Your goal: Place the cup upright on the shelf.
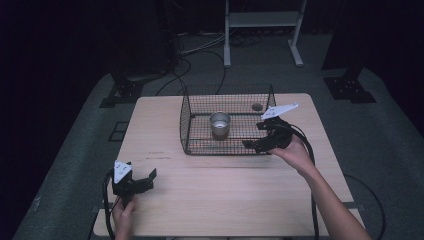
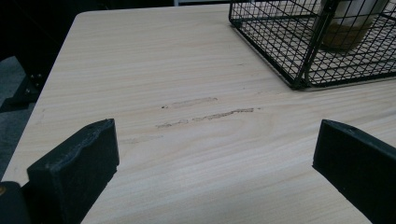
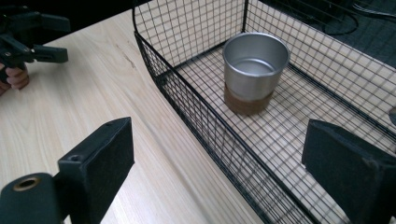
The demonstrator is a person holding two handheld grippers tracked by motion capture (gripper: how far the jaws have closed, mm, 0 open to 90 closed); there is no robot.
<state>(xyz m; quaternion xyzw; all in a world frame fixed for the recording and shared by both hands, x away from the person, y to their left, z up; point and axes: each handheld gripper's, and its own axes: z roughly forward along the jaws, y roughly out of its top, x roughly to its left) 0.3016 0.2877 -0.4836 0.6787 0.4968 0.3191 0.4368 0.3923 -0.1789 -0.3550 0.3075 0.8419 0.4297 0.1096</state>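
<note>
Right hand-held gripper (image 3: 215, 163) wide open at the black wire basket (image 3: 196, 107)
Upright round silver metal cup (image 3: 254, 70) stands ahead inside; left hand-held gripper (image 1: 142, 181), also open, is farther away.

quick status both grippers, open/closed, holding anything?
Left gripper: open, holding nothing, over bare table.
Right gripper: open, holding nothing, jaws either side of the wire basket wall; metal cup inside, untouched.

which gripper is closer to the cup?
The right gripper, open at the wire basket's front wall near the metal cup; the left gripper sits far off.
</note>
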